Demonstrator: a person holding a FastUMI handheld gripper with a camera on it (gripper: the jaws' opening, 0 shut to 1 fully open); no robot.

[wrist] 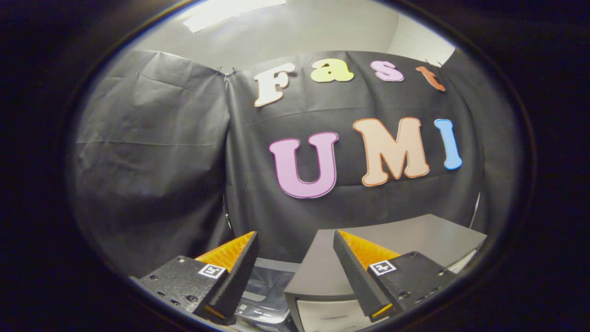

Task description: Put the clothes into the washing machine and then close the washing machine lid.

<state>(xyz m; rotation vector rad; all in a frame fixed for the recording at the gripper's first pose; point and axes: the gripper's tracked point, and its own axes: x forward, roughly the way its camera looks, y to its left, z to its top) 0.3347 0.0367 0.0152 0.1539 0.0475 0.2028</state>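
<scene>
My gripper (pixel 295 240) is open, its two fingers spread wide with nothing between them. It is held high and points at the booth's black cloth wall. Below and between the fingers I see part of a dark washing machine top (pixel 265 288), with a glossy lid and a panel edge. I cannot tell whether its lid stands open or lies shut. No clothes are in sight.
A grey cabinet (pixel 405 240) with a flat top stands just right of the machine, under and beyond the right finger, with a pale drawer front below it. The black cloth wall (pixel 152 161) closes off the space ahead.
</scene>
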